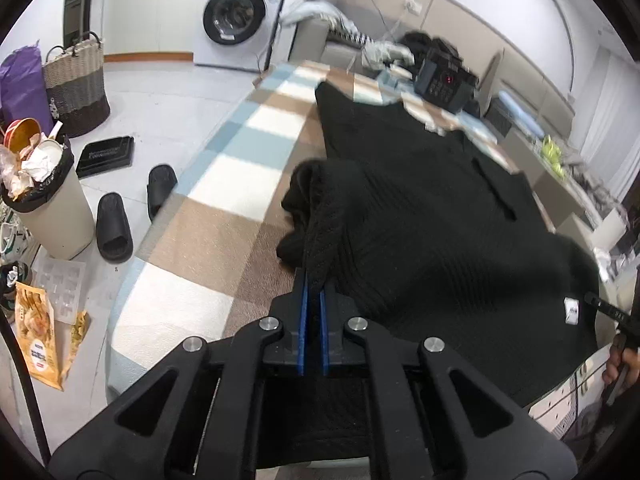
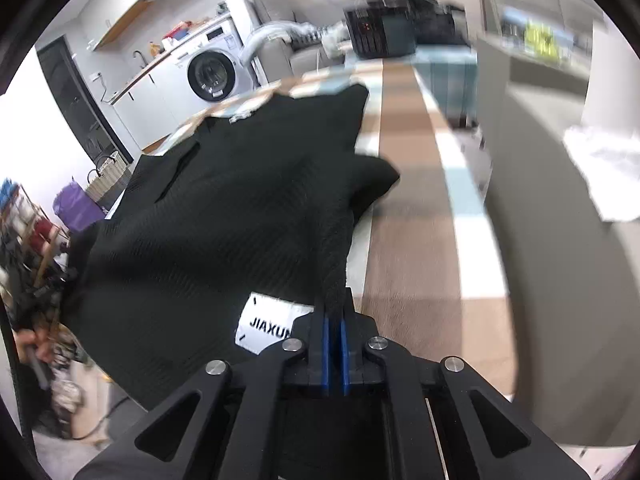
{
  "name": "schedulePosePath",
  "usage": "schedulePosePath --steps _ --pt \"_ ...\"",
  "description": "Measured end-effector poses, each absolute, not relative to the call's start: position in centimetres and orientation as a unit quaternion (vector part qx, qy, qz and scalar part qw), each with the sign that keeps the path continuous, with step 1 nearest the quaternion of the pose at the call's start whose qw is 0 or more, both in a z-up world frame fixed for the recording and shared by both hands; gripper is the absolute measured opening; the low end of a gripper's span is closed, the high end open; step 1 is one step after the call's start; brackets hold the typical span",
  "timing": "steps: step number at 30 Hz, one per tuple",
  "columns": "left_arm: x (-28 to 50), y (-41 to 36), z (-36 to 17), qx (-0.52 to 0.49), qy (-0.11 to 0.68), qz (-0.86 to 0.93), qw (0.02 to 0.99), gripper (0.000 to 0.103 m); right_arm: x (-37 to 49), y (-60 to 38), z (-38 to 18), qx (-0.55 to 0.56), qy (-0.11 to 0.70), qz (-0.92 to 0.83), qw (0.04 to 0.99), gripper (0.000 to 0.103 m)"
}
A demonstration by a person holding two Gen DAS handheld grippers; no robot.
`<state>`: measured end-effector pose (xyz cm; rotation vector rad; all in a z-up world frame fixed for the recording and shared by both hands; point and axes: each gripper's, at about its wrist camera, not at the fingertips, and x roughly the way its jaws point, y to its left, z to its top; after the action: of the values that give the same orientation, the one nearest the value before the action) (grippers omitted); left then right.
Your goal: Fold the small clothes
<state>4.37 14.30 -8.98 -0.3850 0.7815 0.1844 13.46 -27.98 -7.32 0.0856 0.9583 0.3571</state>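
Laundry-room clutter rings the work surface: a front-loading washing machine [image 1: 236, 16] against the far wall, a woven basket [image 1: 76, 88], an overfull bin [image 1: 48, 204] and a pair of black slides [image 1: 114, 228] on the tiled floor. Between them runs a table under a checked cover [image 1: 224, 184] of blue, cream and brown squares, and on it lies the task's thing, a black ribbed knit top [image 1: 432, 216], spread lengthwise with its far end toward a dark box with a red display [image 1: 446, 80].

Both grippers are clenched on the garment. The left gripper [image 1: 314, 276] pinches a bunched corner at the near left, its blue pads closed over a thick ridge of knit; the right gripper [image 2: 335, 300] does the same at the near right edge, just beside the neck label [image 2: 272, 326].

The risks, as I judge them: each hold is on a narrow, rolled strip of loose-knit fabric, so a pull could let it creep out of the pads, on one side first, and skew the fold. The knit stretches, so uneven tension would drag the far hem crooked. The left sleeve is crumpled in a lump near the left gripper and may get trapped inside the fold. Blur in the right wrist view suggests quick motion, which would make a slip likelier.

Readable writing is sparse. The white label reads "JIAXUN", cut off by the gripper. An orange snack bag [image 1: 40, 340] on the floor and a black flat box [image 1: 106, 156] carry print too small to read.
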Motion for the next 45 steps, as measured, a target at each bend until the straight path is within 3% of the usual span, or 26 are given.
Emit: schedulePosePath --steps 11,23,25,30,45 --pt "6.3 16.2 -3.1 -0.209 0.293 0.087 0.929 0.002 14.7 -29.1 -1.0 0.105 0.338 0.173 0.919 0.004" --pt "18.3 19.0 -7.0 -0.226 0.352 0.124 0.9 0.003 27.5 -27.2 -5.3 0.155 0.407 0.111 0.893 0.005" --pt "19.0 18.7 -7.7 -0.209 0.365 0.133 0.897 0.008 28.2 -27.4 -6.2 0.154 0.429 0.104 0.884 0.012" --pt "17.8 18.5 -8.6 -0.205 0.376 0.134 0.894 0.05 26.0 -29.6 -6.8 0.167 0.436 0.104 0.878 0.045" --pt "15.1 16.9 -12.1 -0.222 0.406 0.108 0.88 0.051 22.0 -25.8 -9.5 0.106 0.481 0.158 0.856 0.044"
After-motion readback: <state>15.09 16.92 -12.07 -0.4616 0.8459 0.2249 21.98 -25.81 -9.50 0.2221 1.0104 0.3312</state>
